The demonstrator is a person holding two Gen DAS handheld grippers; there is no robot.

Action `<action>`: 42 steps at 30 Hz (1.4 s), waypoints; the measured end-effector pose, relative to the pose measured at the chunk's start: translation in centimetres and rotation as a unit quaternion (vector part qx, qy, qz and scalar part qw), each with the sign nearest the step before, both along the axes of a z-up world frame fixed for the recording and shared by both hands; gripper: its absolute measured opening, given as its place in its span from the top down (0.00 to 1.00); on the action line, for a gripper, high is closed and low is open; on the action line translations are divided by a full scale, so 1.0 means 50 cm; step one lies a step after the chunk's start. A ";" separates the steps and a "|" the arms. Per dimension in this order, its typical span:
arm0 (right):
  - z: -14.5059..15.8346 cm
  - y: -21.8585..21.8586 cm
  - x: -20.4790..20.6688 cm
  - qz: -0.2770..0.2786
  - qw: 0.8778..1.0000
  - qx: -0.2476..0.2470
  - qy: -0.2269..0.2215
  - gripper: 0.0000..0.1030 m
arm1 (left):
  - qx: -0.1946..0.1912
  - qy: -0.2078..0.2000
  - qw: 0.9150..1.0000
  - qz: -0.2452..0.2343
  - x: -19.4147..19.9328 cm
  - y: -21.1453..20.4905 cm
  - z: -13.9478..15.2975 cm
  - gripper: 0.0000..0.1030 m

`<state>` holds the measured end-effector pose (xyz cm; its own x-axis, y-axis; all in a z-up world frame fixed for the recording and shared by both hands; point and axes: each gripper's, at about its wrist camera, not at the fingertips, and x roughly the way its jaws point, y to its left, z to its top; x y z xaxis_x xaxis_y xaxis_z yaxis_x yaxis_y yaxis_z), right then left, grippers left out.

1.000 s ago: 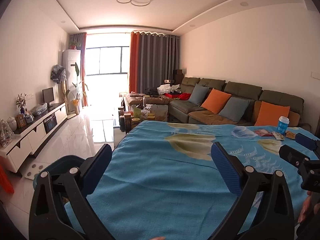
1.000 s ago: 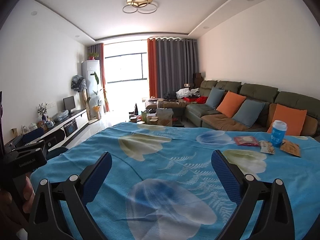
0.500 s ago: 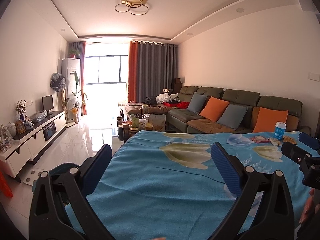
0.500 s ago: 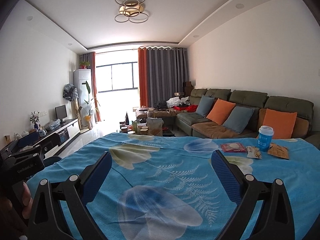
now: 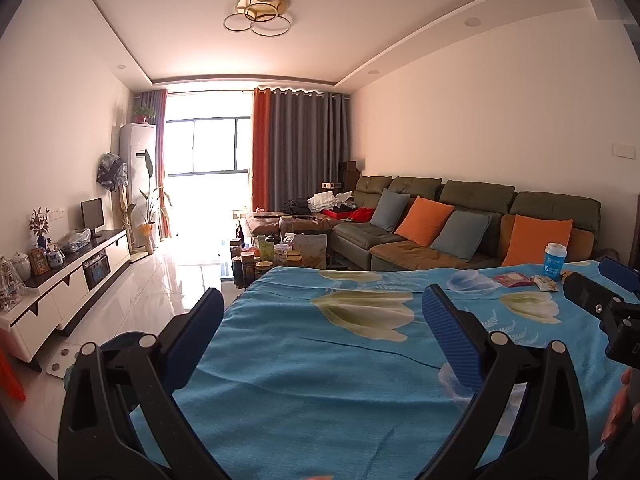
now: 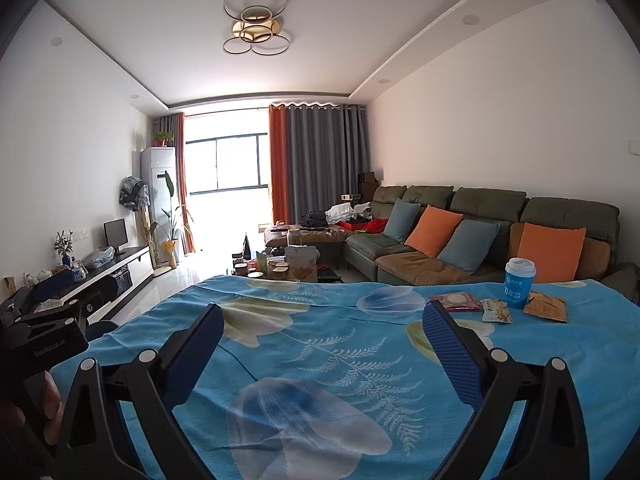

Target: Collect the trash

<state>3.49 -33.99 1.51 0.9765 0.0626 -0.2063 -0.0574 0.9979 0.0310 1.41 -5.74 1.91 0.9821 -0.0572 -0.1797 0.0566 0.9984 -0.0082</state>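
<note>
A blue paper cup point(image 6: 519, 282) with a white lid stands at the far right of a table under a blue flowered cloth point(image 6: 320, 344). Beside it lie a red wrapper point(image 6: 456, 302), a small snack wrapper point(image 6: 496, 310) and a brown wrapper point(image 6: 546, 307). The cup point(image 5: 555, 261) and wrappers point(image 5: 513, 279) also show in the left wrist view. My right gripper point(image 6: 322, 336) is open and empty above the cloth, short of the trash. My left gripper point(image 5: 322, 330) is open and empty over the table's left part.
A dark round bin point(image 5: 120, 344) sits on the floor left of the table. Beyond the table are a green sofa point(image 6: 480, 232) with orange and grey cushions, a cluttered coffee table point(image 6: 288, 264) and a white TV cabinet point(image 5: 68, 280) along the left wall.
Both grippers have tilted upward, so the table and trash sit lower in each view. Jaws stay open and empty.
</note>
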 end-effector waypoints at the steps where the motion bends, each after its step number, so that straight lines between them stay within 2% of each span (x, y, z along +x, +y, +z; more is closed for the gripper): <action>1: 0.001 0.000 -0.001 0.000 1.000 0.000 -0.001 0.07 | 0.001 0.000 1.000 0.000 -0.001 -0.001 0.000 0.05; 42: -0.001 0.002 0.006 -0.002 1.000 0.000 -0.001 0.07 | -0.004 0.005 1.000 -0.001 0.005 0.002 -0.007 0.05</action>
